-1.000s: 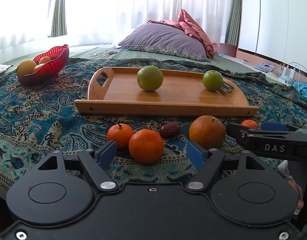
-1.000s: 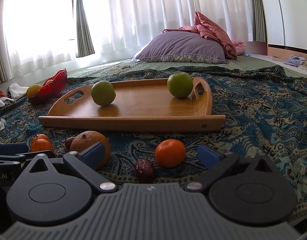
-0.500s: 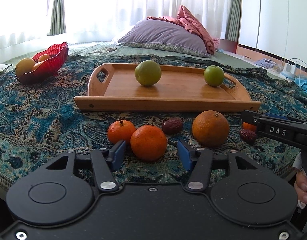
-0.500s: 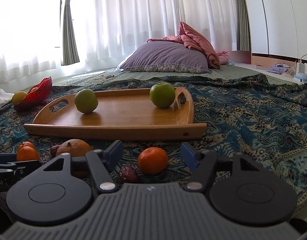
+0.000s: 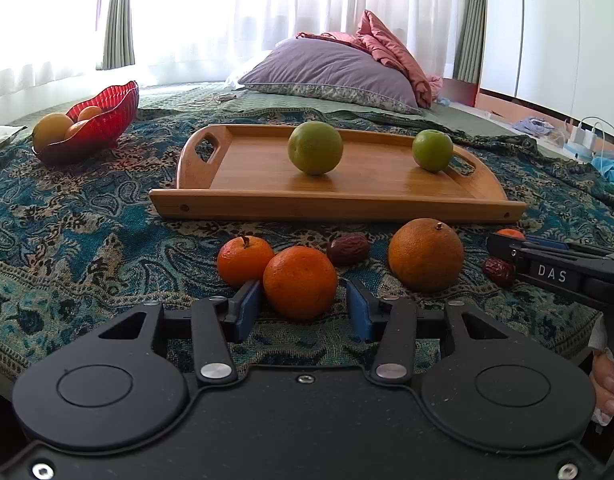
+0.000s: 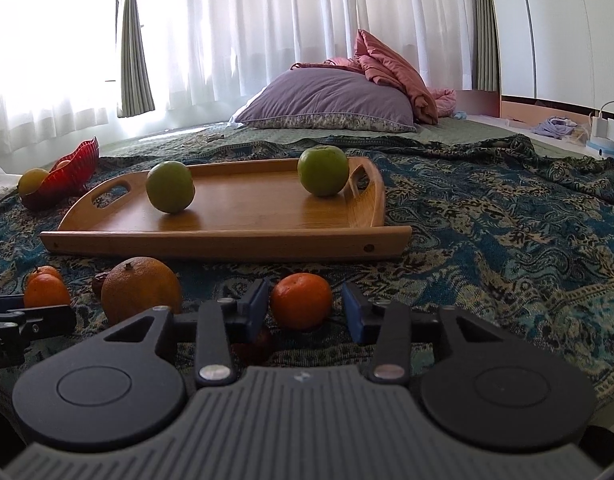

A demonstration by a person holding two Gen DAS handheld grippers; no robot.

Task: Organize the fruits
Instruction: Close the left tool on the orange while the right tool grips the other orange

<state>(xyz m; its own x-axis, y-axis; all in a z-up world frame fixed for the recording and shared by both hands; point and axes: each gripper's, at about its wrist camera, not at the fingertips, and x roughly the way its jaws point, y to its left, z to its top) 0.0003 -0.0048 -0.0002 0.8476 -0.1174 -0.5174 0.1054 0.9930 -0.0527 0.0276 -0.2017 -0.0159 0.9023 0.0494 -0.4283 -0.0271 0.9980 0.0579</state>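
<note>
A: Left tongs standing open, pads either side of the front orange, not yet pinching. Fruit sitting on the patterned cloth, just short of the wooden tray.

B: Touching the smaller orange behind it, though. Closing now probably nudging that one away, or catching both.

A: Right tongs also open, flanking a tangerine. Dark date lying just under the near pad.

B: Likely getting squashed or dragged along. Also round peel slipping out of flat pads if gripping off-centre.

A: And two green fruits already resting loose on the tray, likely rolling if bumped.
</note>
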